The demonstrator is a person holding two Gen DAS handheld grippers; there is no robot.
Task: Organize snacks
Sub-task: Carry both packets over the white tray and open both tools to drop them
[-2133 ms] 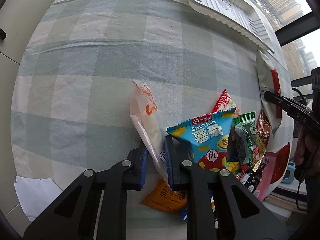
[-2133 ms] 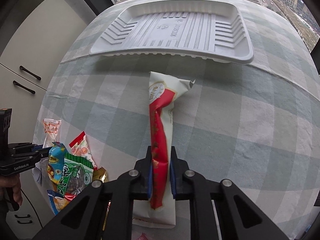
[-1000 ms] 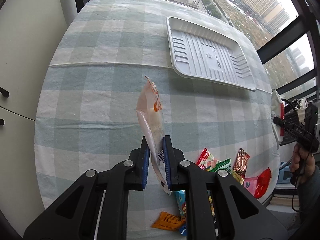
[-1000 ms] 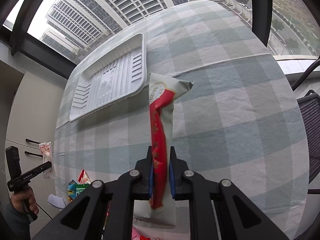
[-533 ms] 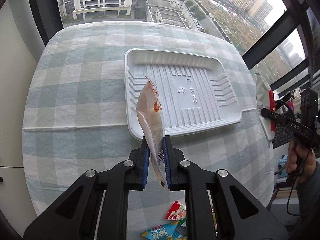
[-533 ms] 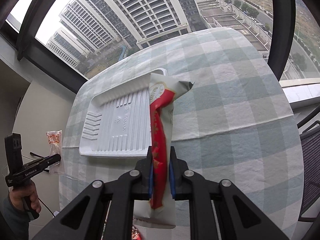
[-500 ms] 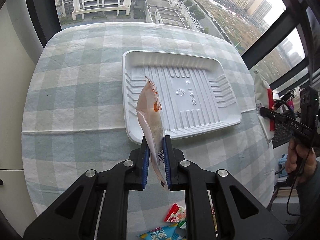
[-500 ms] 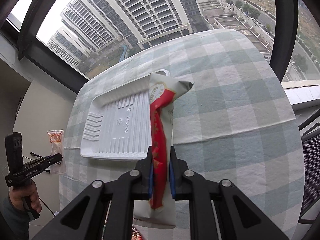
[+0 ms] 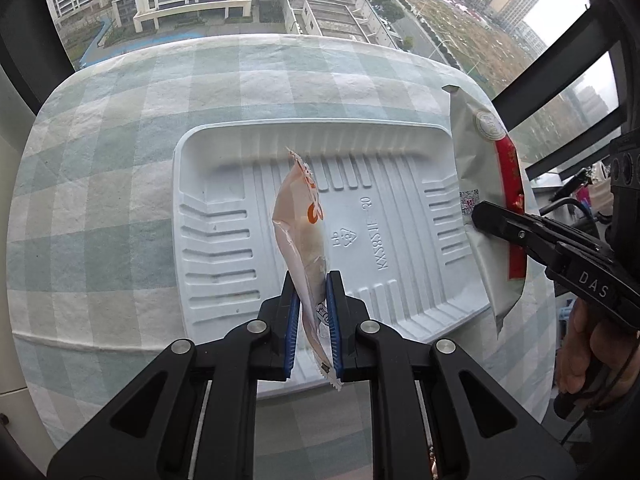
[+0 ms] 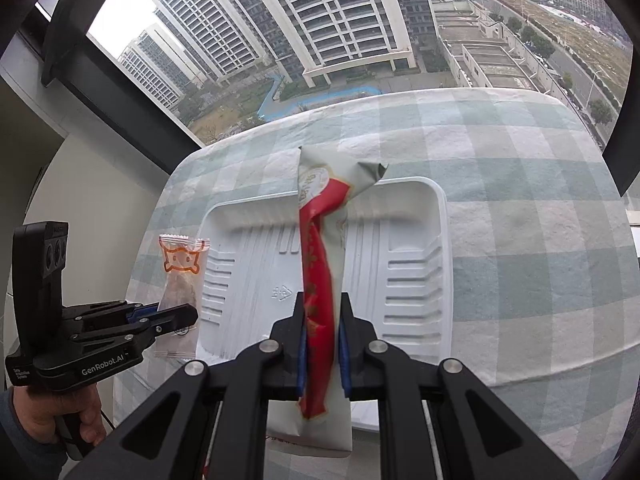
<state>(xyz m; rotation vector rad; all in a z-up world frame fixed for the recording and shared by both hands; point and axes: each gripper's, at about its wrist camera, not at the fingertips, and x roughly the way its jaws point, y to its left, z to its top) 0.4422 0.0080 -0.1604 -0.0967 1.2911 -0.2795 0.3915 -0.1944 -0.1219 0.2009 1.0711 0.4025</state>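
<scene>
A white ribbed plastic tray (image 9: 224, 216) (image 10: 416, 264) lies on the checked tablecloth. My left gripper (image 9: 312, 292) is shut on a clear snack packet with orange print (image 9: 298, 216) (image 10: 182, 268), which hangs above the tray's middle. My right gripper (image 10: 322, 312) is shut on a long white and red snack bag (image 10: 320, 248) (image 9: 486, 168), held over the tray. In the left wrist view that bag and the right gripper (image 9: 480, 216) hang at the tray's right end. From the right wrist, the left gripper (image 10: 176, 316) shows at the tray's left end.
The table's checked cloth (image 9: 100, 168) (image 10: 540, 240) runs around the tray on all sides. Beyond the far edge is a large window with black frames (image 10: 112, 92) and buildings outside. A person's hand (image 10: 60, 424) (image 9: 580, 356) grips each tool's handle.
Both grippers have travelled with their packets from the snack pile side to above the tray. The tray now fills the middle of both views, and the pile has dropped out of sight.
</scene>
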